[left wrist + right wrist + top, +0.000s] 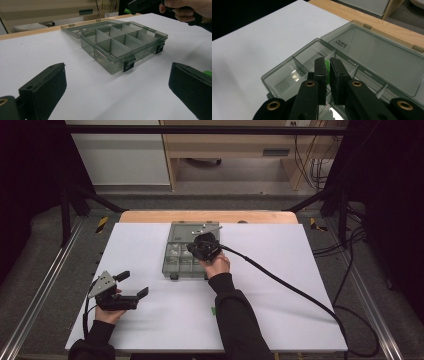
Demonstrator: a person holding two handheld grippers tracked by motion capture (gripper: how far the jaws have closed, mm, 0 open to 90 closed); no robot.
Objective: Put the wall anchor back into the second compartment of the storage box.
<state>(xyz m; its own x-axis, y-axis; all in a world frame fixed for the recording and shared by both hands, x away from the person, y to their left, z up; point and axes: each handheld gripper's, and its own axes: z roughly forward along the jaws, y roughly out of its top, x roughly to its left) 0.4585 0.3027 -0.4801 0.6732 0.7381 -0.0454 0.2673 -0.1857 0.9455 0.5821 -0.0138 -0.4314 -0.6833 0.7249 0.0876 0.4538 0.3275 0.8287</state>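
A smoky grey translucent plastic organiser box with divided compartments (186,257) sits at the centre of the white surface (280,285), its hinged lid (382,52) thrown flat open toward twelve o'clock, so every compartment is open from above. A small bright green piece (327,65) shows between the jaws of the right gripper (327,66), which are drawn close together over a compartment; whether they actually pinch that piece I cannot tell, though the narrow gap suggests a small item being carried to or from the box. The right hand (218,266) comes in from five o'clock of the box. The left gripper (134,283), at eight o'clock and well apart from it, rests low with jaws spread wide and nothing in them, probably kept clear.
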